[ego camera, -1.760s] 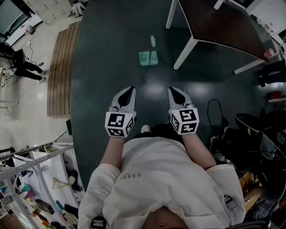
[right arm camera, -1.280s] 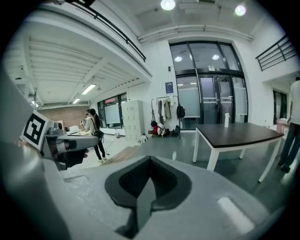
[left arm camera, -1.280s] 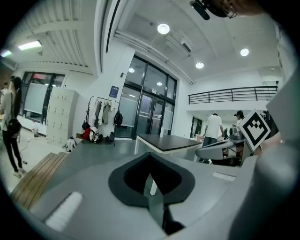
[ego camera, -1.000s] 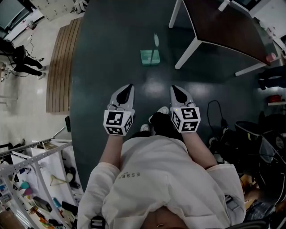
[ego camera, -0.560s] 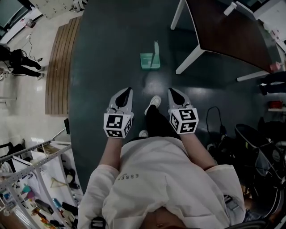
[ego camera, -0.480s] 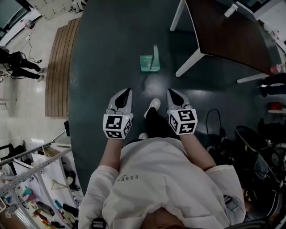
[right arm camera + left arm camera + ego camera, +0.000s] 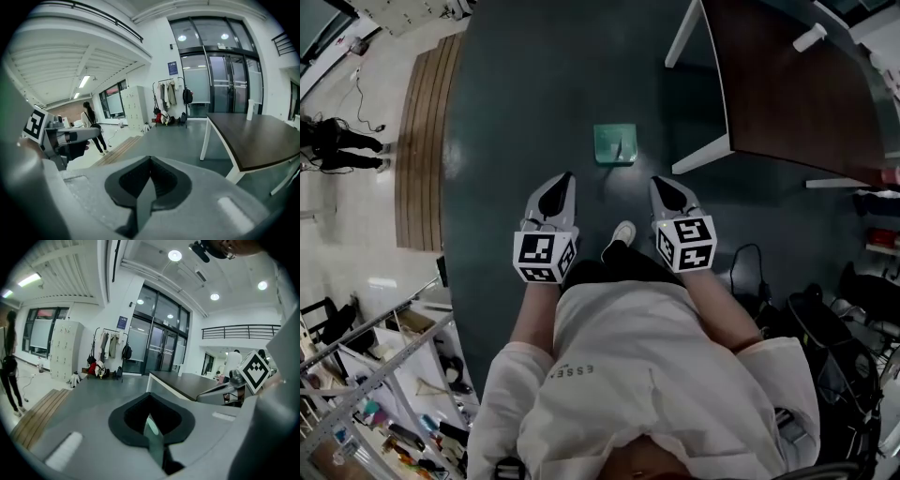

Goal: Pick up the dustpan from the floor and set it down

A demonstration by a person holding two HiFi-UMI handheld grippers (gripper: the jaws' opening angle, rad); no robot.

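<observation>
On dark floor (image 7: pixel 525 103), beside white table leg (image 7: pixel 701 157), well clear of the floor's edges: green dustpan (image 7: pixel 614 143). Left gripper (image 7: pixel 563 180): jaws together, empty. Right gripper (image 7: pixel 660 184): jaws together, empty.

Green dustpan (image 7: pixel 615 143) flat on the dark floor (image 7: pixel 534 94) at my twelve o'clock, my left gripper (image 7: pixel 563 180) at eleven, right gripper (image 7: pixel 660 184) at one, brown table (image 7: pixel 778 84) at two, my shoe (image 7: pixel 623 232) between the grippers.
</observation>
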